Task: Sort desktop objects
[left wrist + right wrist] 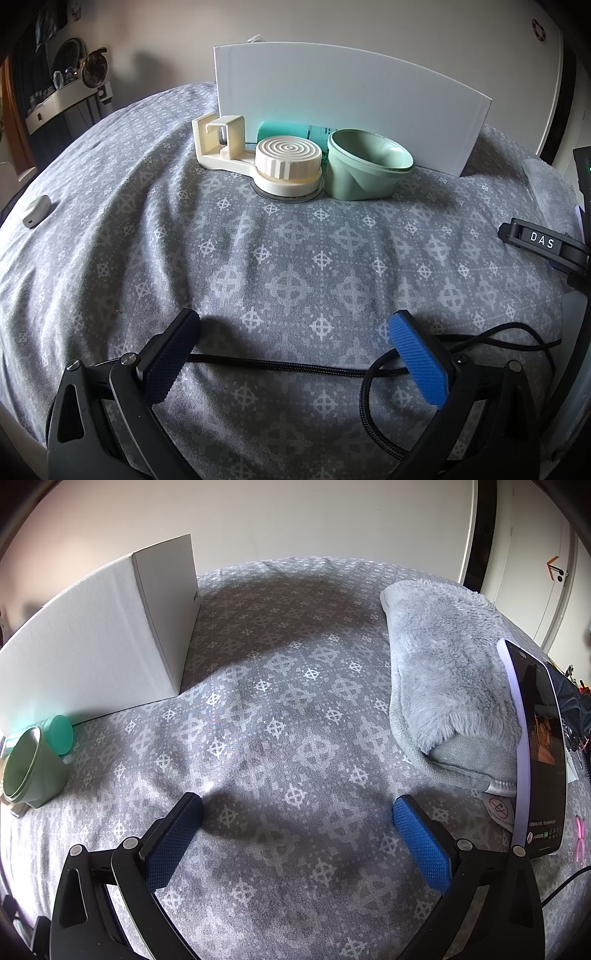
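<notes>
Left claw (295, 332) spread, empty, over a black cable (277, 363); right claw (297, 814) spread, empty. Green cup (364, 166) touches white box (343, 107).

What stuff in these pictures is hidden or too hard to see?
- Teal bottle, left wrist view: mostly hidden behind the cream suction holder and green cup; label unreadable.
- Phone, right wrist view: seen edge-on, screen text too small.
- Small white object, left wrist view: too small to identify.
</notes>
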`<state>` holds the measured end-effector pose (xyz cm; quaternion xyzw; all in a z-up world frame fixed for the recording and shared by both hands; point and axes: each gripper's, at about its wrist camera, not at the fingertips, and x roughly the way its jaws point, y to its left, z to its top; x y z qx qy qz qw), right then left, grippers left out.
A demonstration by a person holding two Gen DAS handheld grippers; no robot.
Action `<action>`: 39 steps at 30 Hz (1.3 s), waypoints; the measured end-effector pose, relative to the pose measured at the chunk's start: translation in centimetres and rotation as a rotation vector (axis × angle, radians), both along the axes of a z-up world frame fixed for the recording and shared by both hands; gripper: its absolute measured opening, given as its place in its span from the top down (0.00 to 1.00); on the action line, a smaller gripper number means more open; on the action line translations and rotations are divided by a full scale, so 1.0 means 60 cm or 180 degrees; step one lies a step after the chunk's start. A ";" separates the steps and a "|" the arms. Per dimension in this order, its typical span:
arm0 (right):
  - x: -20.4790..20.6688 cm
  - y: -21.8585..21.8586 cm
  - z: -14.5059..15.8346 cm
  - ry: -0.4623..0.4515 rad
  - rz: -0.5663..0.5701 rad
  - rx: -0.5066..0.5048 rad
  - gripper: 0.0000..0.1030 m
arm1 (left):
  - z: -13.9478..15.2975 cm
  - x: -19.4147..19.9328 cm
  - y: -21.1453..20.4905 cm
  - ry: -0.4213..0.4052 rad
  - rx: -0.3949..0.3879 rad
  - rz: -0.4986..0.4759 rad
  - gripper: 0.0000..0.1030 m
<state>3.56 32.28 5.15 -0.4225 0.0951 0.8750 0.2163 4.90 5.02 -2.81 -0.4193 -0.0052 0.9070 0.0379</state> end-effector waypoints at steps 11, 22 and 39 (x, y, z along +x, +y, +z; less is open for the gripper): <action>0.000 0.000 0.000 0.0000 0.0000 0.0000 0.00 | -0.001 -0.001 -0.001 0.0001 -0.0001 0.0000 0.00; 0.000 0.000 0.000 0.0000 0.0001 0.0000 0.00 | -0.001 -0.002 -0.003 0.0006 -0.0011 0.0000 0.00; 0.000 0.001 0.000 0.0000 0.0002 0.0000 0.00 | -0.002 -0.005 -0.004 0.0007 -0.0013 0.0001 0.00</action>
